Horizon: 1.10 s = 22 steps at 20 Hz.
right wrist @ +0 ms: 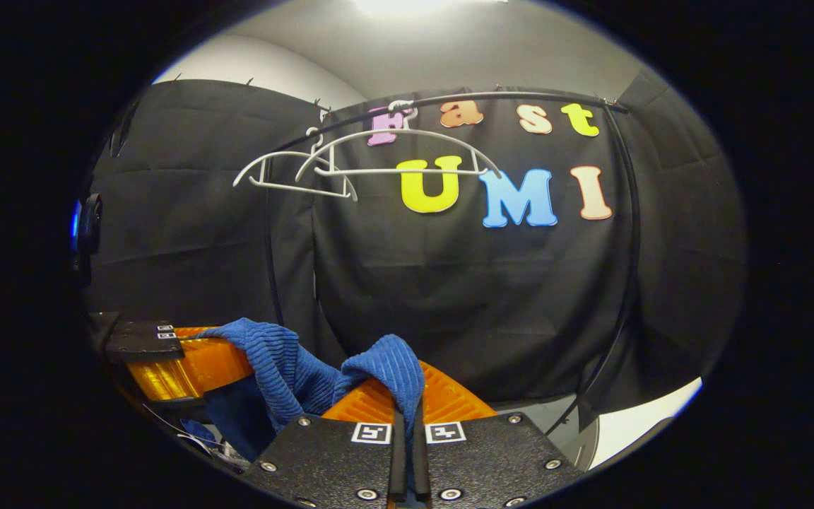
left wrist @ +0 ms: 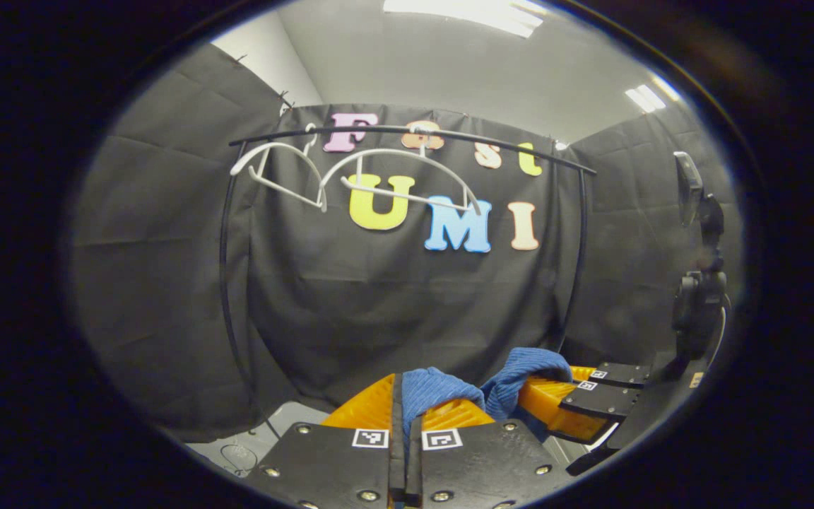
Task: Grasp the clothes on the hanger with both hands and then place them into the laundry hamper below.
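A blue ribbed garment (left wrist: 449, 392) hangs slung between my two grippers, below the rail. My left gripper (left wrist: 405, 413) is shut on one bunched end of it. In the left gripper view the other gripper (left wrist: 576, 396) shows at the right, holding the far end. In the right gripper view my right gripper (right wrist: 408, 413) is shut on a fold of the blue garment (right wrist: 294, 367), and the left gripper (right wrist: 181, 360) holds it at the left. Two bare white hangers (left wrist: 350, 180) (right wrist: 379, 159) hang on the black rail (left wrist: 407, 134).
The rail's black upright poles (left wrist: 227, 297) (right wrist: 629, 268) stand in front of the black cloth wall. A pale floor patch (right wrist: 640, 424) shows low at the right. A dark camera stand (left wrist: 697, 283) stands at the right edge of the left gripper view.
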Motion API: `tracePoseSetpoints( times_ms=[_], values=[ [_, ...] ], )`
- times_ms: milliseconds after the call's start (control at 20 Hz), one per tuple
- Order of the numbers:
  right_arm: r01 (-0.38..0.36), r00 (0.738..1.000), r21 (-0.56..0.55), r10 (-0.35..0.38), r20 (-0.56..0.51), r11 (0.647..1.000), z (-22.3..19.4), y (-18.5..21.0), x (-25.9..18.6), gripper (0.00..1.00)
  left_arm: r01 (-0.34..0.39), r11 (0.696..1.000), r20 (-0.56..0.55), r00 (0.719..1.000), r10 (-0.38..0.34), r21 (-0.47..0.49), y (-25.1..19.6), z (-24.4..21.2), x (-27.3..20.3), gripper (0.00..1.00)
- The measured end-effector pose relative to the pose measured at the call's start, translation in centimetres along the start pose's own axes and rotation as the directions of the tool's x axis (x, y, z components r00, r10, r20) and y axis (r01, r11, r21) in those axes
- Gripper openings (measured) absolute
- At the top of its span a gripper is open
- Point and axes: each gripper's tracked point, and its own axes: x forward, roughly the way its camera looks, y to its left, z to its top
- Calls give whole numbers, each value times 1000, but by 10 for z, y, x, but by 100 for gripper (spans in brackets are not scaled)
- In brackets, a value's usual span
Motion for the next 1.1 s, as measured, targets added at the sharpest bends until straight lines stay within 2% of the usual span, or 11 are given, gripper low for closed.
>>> tracePoseSetpoints(
  times_ms=[250, 550, 950, 1100],
  values=[
    [13, 991, -35, -18, -132, 999, -60, -9, 9, 4, -28, 999, -124, 992, 30, 23, 9, -70, 11, 2],
    [25, 963, -48, -37, -269, 999, -121, -11, 12, 4, -50, 998, -263, 963, 59, 39, 21, -140, 20, 2],
    [36, 894, -53, -56, -445, 998, -196, -10, 3, 2, -72, 994, -434, 895, 101, 83, 44, -222, 12, 2],
    [50, 870, -43, -65, -488, 998, -214, -12, 4, 4, -97, 990, -481, 867, 135, 102, 59, -248, 10, 2]
  ],
)
